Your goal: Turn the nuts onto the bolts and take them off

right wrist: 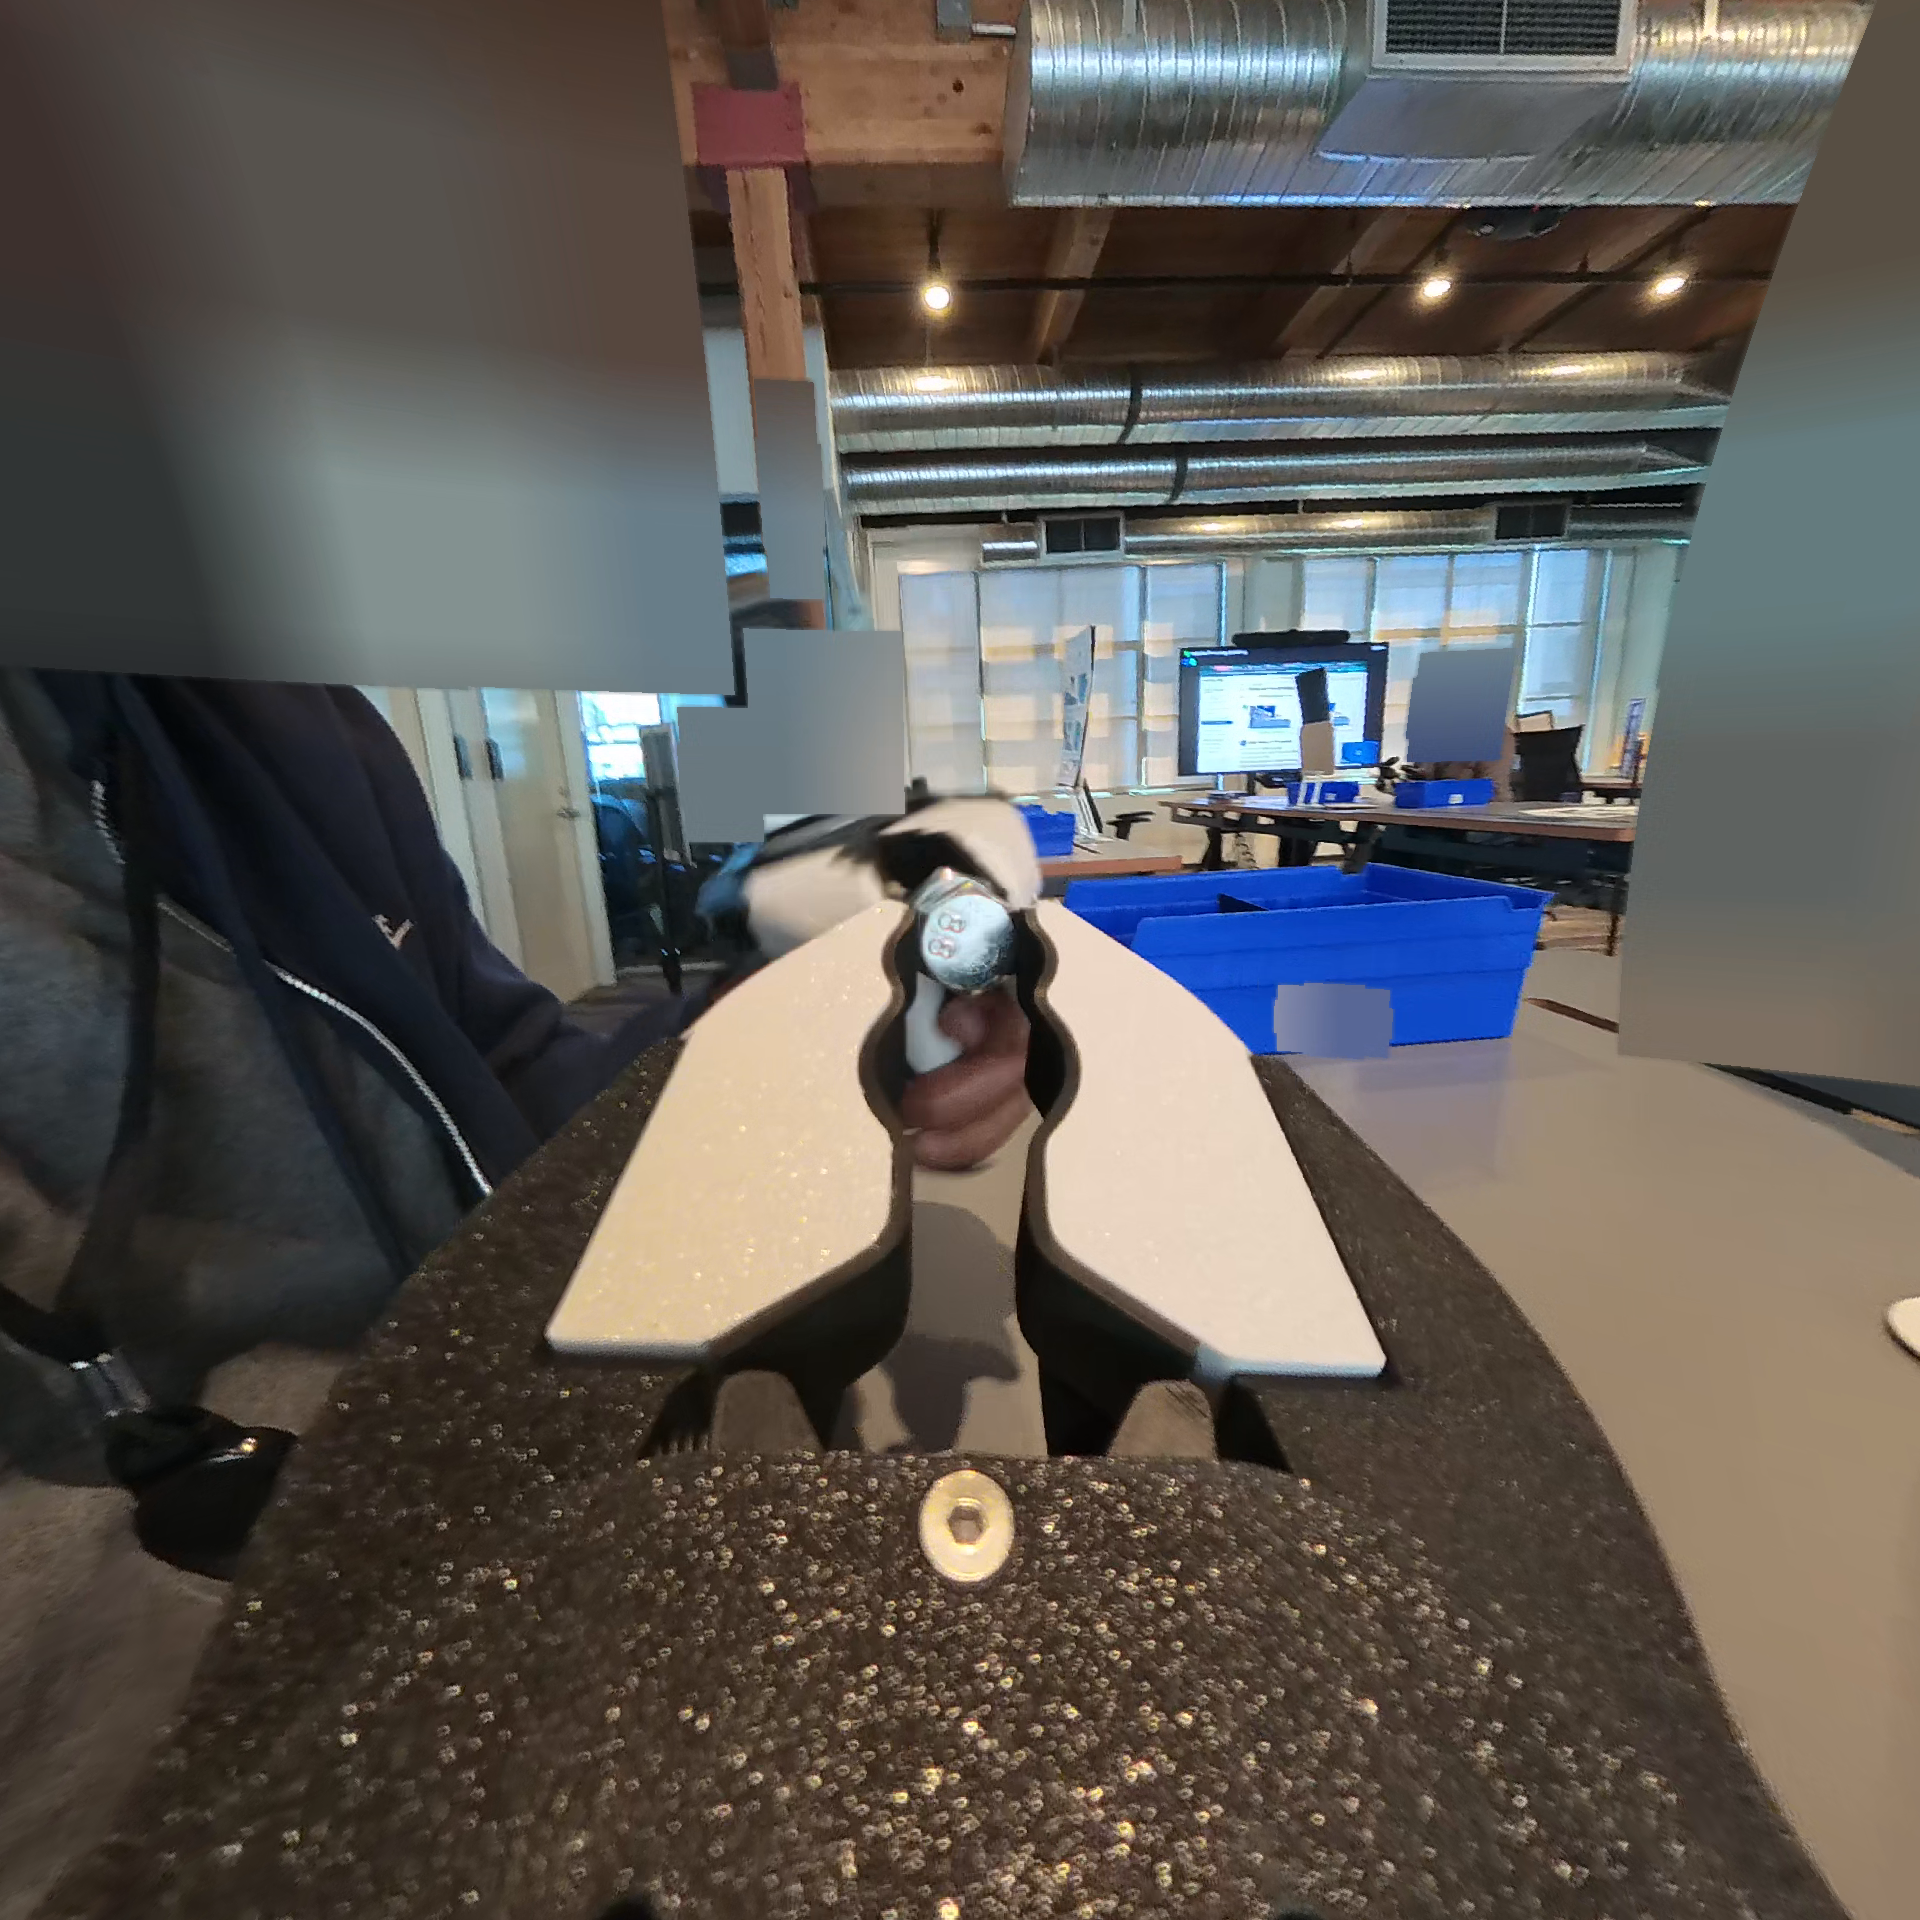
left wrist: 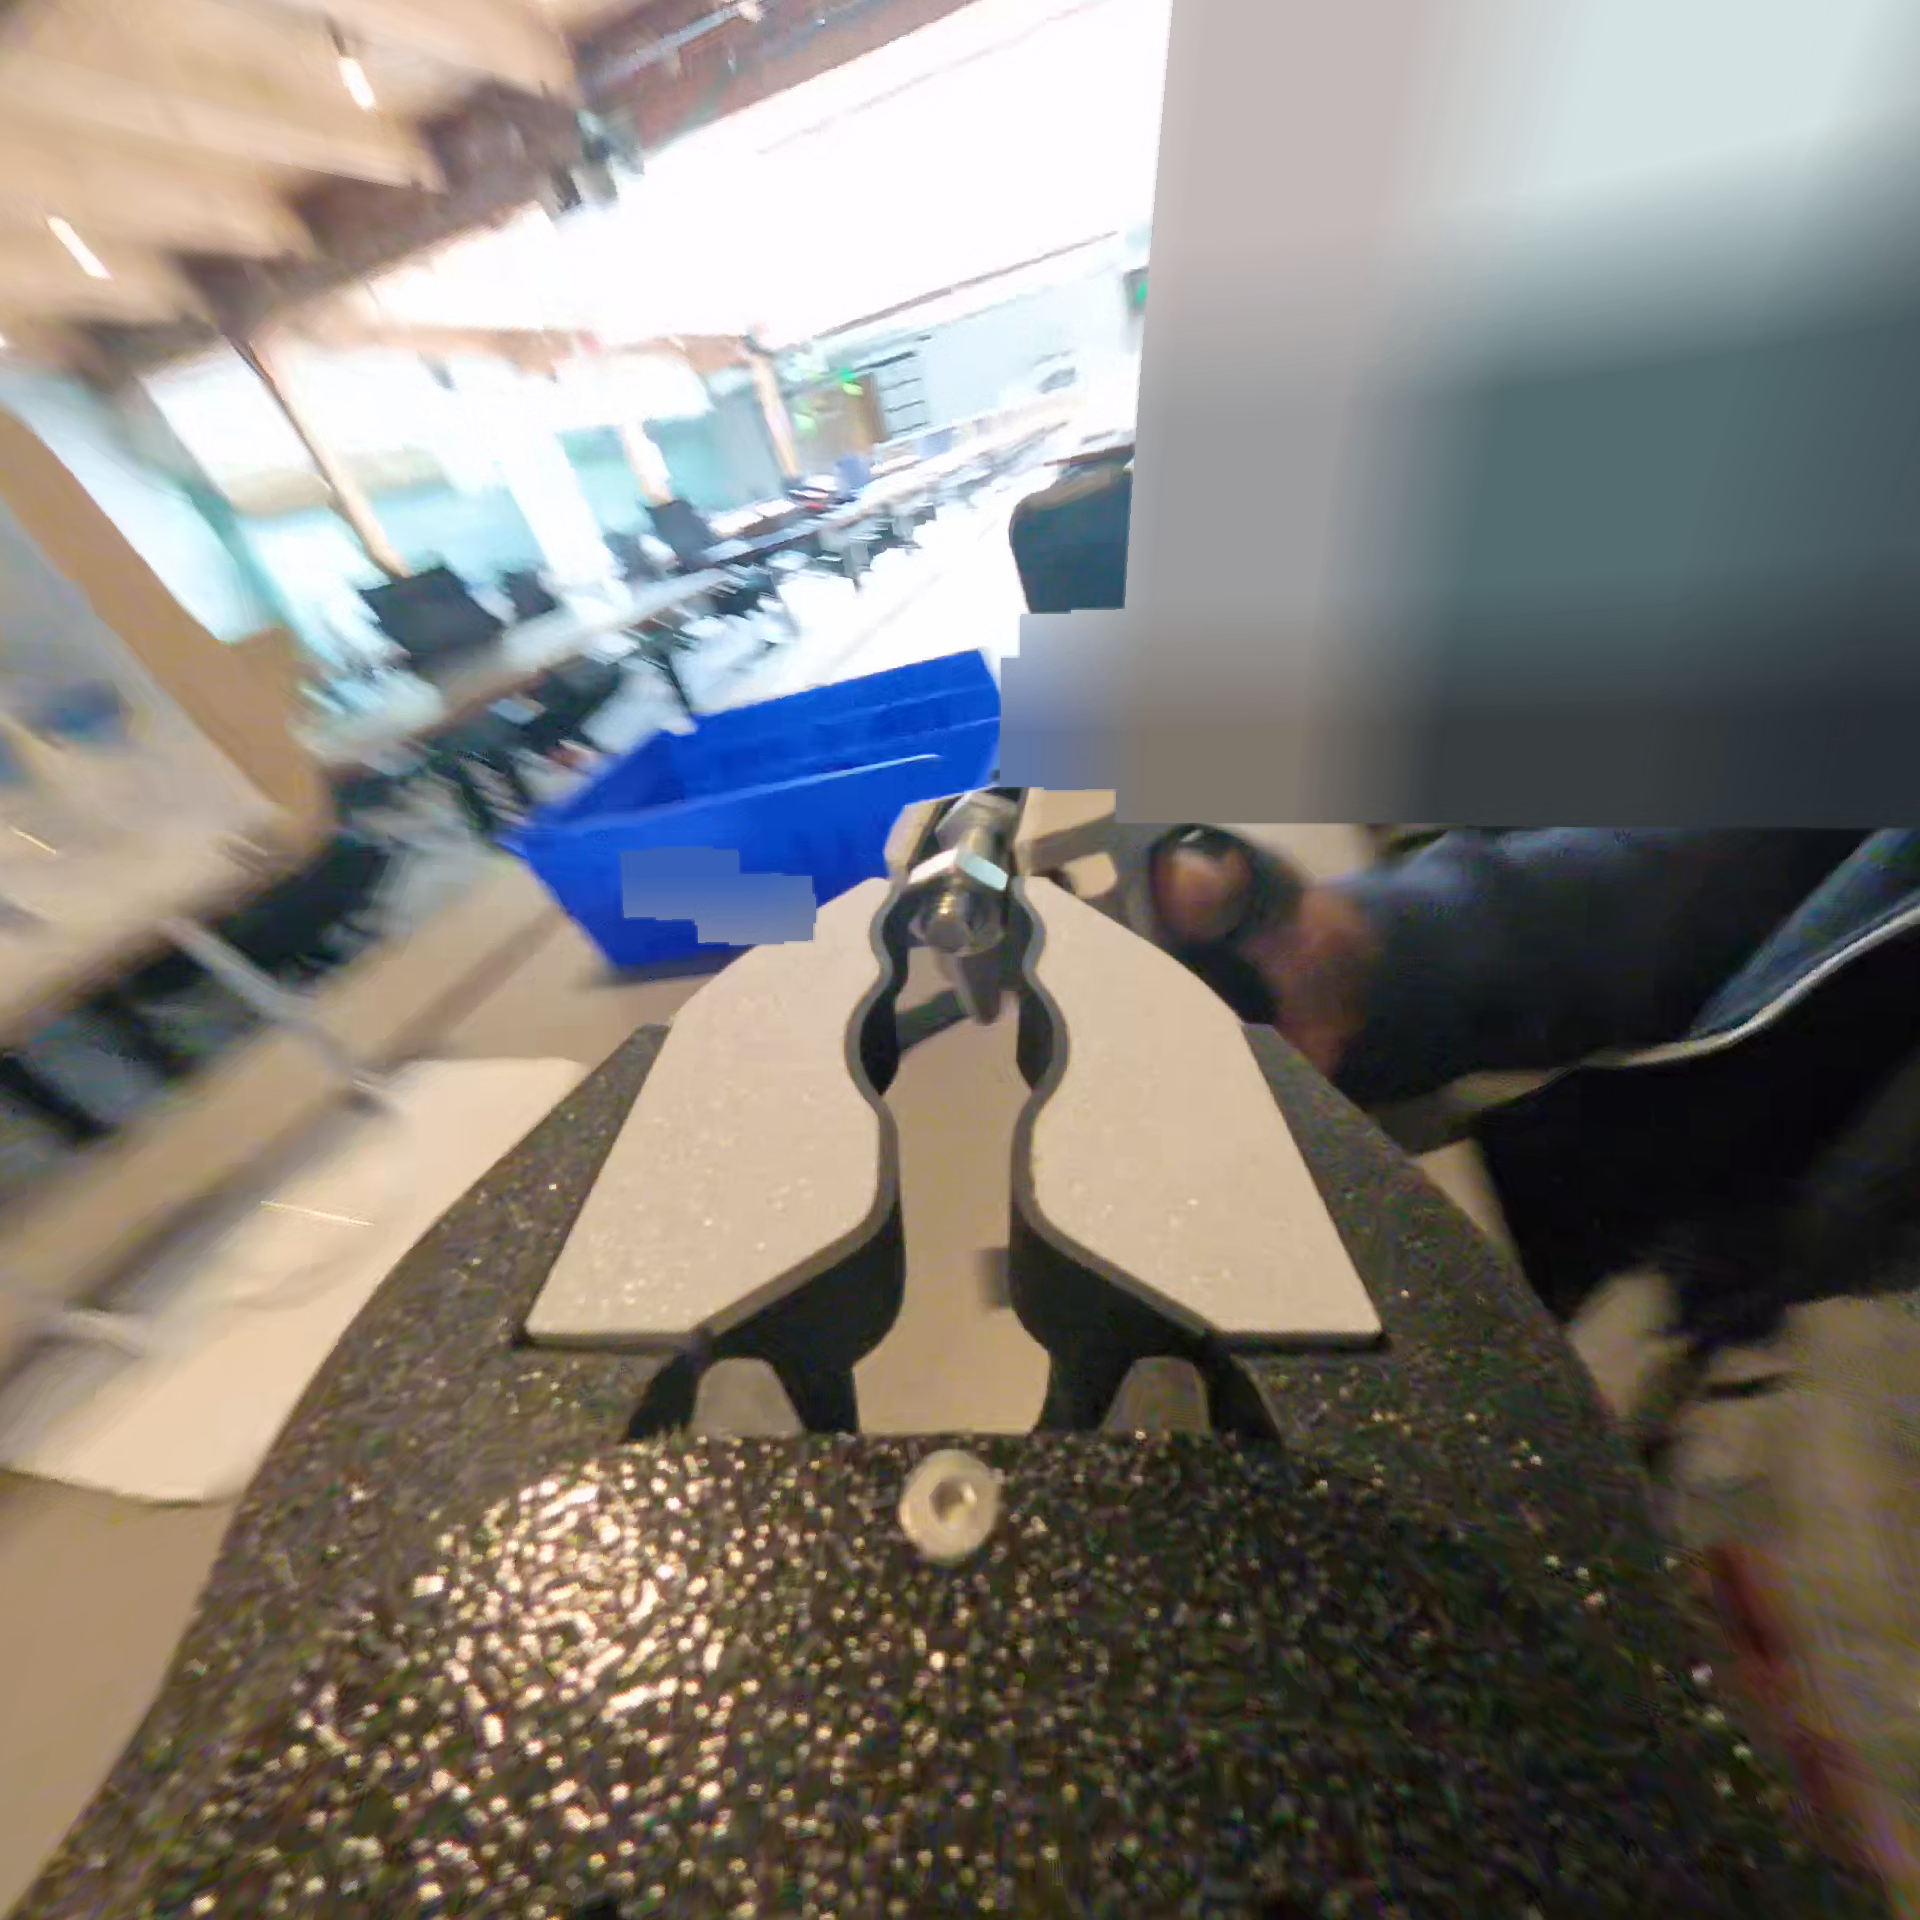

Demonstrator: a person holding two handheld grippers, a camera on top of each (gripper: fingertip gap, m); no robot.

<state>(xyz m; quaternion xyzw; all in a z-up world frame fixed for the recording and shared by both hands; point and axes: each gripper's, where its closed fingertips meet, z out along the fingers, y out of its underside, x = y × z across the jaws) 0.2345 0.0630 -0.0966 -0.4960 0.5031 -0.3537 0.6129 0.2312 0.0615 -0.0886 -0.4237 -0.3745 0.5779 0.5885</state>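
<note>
Steel bolt [right wrist: 964, 948] head-on — nut [left wrist: 971, 868] only leftward

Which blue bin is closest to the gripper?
The big blue bin on the grey table, just beyond the right gripper. The other blue bins sit far back on desks and look tiny.

An open workshop hall with a dark timber plank ceiling [right wrist: 1195, 312] carries long ribbed silver ventilation ducts [right wrist: 1247, 416] and 3 small round glowing ceiling lamps [right wrist: 1434, 284]. A far wall of tall pale gridded windows [right wrist: 1299, 644] lets in soft daylight behind long brown wooden worktables [right wrist: 1455, 816], black office chairs [left wrist: 436, 613] and a large lit wall screen [right wrist: 1283, 712]. Nearer lies a smooth grey tabletop [right wrist: 1558, 1195] bearing a bright blue plastic storage bin [right wrist: 1351, 935], with a thick upright wooden post [right wrist: 769, 270] at the left.
</note>
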